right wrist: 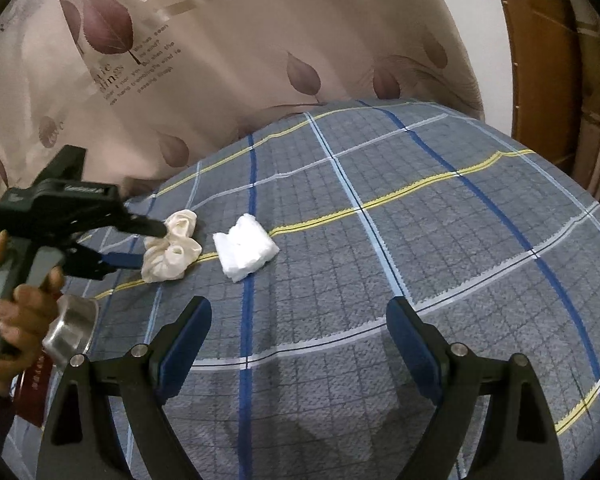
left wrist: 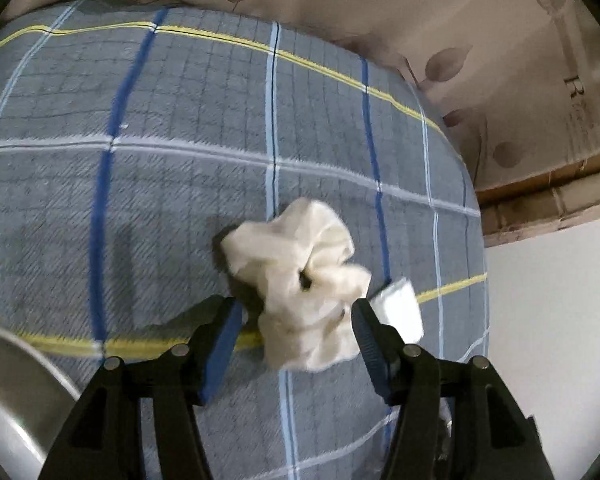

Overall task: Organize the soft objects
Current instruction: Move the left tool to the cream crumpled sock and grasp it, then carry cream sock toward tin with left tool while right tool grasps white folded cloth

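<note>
Low in the left wrist frame, the left gripper (left wrist: 296,312) straddles the cream scrunchie (left wrist: 300,276), tongs half-wide and unclamped; it looks light and squashy, best pinched across its ruffled band.

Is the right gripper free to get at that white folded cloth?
Probably yes. The right gripper is open and empty, and only bare plaid bedspread lies between it and the cloth. The left gripper is busy at the cream scrunchie beside it.

Cream ruffled scrunchie (left wrist: 300,272) crumpled on the plaid bedspread (left wrist: 160,160), folded white cloth (right wrist: 245,253) just beside it.
</note>
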`<state>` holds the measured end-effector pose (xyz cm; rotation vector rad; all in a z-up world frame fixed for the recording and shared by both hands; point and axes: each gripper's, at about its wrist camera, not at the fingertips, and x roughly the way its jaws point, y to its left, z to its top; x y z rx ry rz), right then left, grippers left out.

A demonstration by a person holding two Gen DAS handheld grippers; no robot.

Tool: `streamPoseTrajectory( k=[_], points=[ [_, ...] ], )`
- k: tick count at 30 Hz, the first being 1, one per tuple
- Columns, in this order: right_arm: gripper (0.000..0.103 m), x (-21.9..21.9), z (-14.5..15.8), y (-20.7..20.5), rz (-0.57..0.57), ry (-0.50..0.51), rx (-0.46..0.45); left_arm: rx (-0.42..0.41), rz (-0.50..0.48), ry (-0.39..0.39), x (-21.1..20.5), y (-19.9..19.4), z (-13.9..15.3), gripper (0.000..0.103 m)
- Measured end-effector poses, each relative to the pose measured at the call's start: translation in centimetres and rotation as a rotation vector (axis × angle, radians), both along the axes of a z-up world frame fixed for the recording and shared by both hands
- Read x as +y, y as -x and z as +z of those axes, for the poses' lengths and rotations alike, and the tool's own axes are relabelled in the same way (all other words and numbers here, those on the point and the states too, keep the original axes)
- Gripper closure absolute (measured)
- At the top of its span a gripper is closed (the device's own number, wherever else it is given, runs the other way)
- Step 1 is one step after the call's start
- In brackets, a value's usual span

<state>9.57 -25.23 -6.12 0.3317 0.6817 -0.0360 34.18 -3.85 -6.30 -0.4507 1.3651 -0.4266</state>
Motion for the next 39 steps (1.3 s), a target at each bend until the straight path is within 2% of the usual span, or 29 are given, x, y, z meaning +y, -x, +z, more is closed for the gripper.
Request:
streamPoseTrajectory(
  k=[2, 6, 10, 12, 13, 14, 16, 18, 19, 20, 25, 27, 32, 39],
  points=[
    [0.015, 0.0, 0.0, 0.0, 0.006, -0.004, -0.004, 0.020, -0.006, 0.010, -0.6, -0.8, -0.5, 0.045],
    [0.015, 0.0, 0.1, 0.1, 0.008, -0.009, -0.011, 0.003, -0.037, -0.009, -2.3, -1.2, -0.5, 0.044],
    [0.015, -0.1, 0.0, 0.1, 0.008, -0.010, -0.011, -0.038, -0.072, -0.090, -4.1, -1.3, -0.2, 0.046],
    [0.016, -0.1, 0.1, 0.1, 0.007, -0.010, -0.011, -0.066, -0.086, -0.137, -5.0, -1.3, -0.2, 0.074],
    [0.016, -0.1, 0.1, 0.1, 0.007, -0.010, -0.011, -0.078, -0.084, -0.174, -5.2, -1.3, -0.2, 0.095],
    [0.015, -0.1, 0.0, 0.1, 0.007, -0.011, -0.010, -0.065, -0.091, -0.204, -5.5, -1.6, -0.5, 0.095],
    [0.015, -0.1, 0.0, 0.1, 0.007, -0.013, -0.008, -0.066, -0.085, -0.194, -5.3, -1.9, -0.5, 0.096],
    [0.015, -0.1, 0.0, 0.1, 0.006, -0.013, -0.005, -0.135, -0.083, -0.307, -5.0, -2.6, 0.3, 0.096],
    [0.015, -0.1, 0.1, 0.1, 0.006, -0.013, -0.005, -0.150, -0.074, -0.319, -4.7, -3.0, 0.6, 0.096],
    [0.015, -0.2, 0.1, 0.1, 0.006, -0.013, -0.005, -0.156, -0.064, -0.312, -3.8, -3.6, 1.0, 0.096],
    [0.015, -0.1, -0.2, -0.2, 0.005, -0.009, 0.008, -0.202, 0.012, -0.395, 1.4, -4.7, 3.0, 0.096],
    [0.015, -0.1, -0.3, -0.3, 0.004, -0.006, 0.014, -0.222, 0.047, -0.443, 4.5, -4.2, 3.7, 0.096],
    [0.015, 0.1, -0.5, -0.6, -0.001, 0.009, 0.033, -0.223, 0.126, -0.477, 10.8, -2.3, 4.6, 0.096],
    [0.015, 0.3, -0.7, -0.8, -0.007, 0.028, 0.057, -0.262, 0.194, -0.520, 16.6, 1.9, 6.2, 0.095]
  ],
)
